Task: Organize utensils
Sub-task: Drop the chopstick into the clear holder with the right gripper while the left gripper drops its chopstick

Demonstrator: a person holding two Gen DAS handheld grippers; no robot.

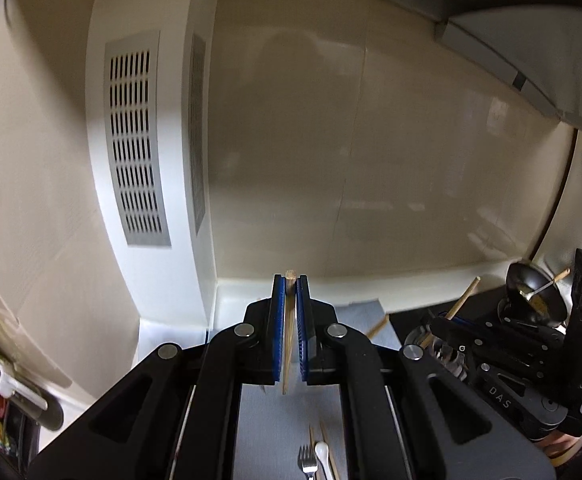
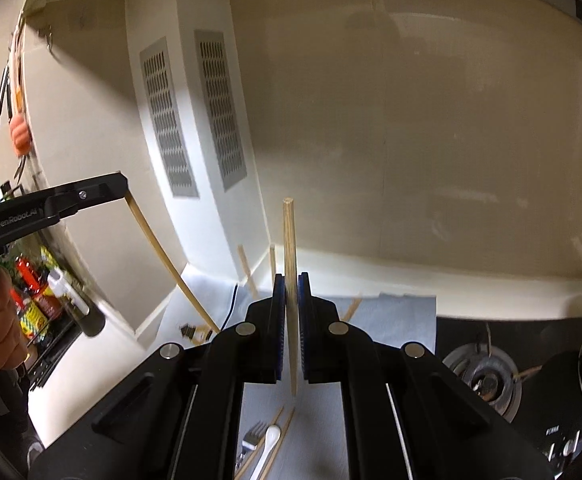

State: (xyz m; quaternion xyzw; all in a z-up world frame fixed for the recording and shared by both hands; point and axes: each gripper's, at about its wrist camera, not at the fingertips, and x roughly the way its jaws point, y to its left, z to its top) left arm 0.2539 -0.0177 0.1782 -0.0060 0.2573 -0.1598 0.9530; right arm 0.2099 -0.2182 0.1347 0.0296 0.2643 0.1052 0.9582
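Left tongs clenched on one wooden chopstick; right tongs clenched on another chopstick, both lifted over grey mat. Fork, white spoon, more chopsticks lying below. Risk: thin round sticks pivoting or slipping between pads, dropping onto black surface.

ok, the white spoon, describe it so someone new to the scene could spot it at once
Start at the grey-blue mat on the counter, left of the black stovetop. Near its front edge, below the right gripper, a few utensils lie together: a metal fork, loose wooden chopsticks and the white spoon. The spoon is the only white, glossy piece, lying between fork and chopsticks.
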